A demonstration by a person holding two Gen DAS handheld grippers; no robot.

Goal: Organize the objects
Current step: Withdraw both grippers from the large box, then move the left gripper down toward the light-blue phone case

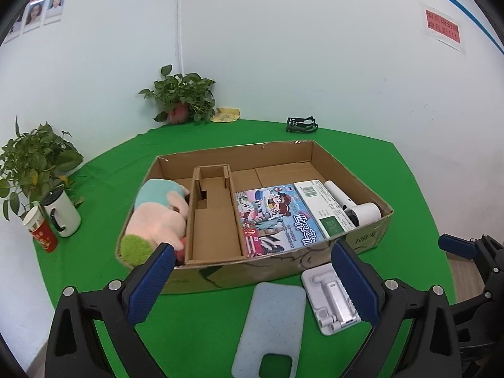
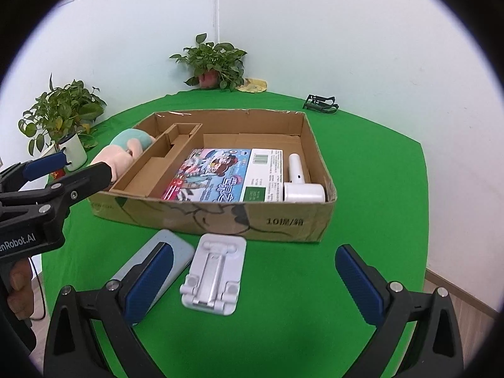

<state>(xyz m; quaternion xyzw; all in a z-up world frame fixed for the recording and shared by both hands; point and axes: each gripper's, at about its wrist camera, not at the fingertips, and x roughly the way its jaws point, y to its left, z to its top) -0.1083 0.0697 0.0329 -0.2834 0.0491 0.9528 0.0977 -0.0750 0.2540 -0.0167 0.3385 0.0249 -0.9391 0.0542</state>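
A cardboard box sits on the green table. A pastel plush toy fills its left compartment. Its right side holds a picture book, a flat white carton and a white handheld device. In front of the box lie a pale blue phone case and a white folding stand. My left gripper is open above the case. My right gripper is open and empty above the stand.
Two potted plants stand at the back and left. A white mug and a red cup are near the left edge. A black clip-like object lies behind the box. The table edge drops off at the right.
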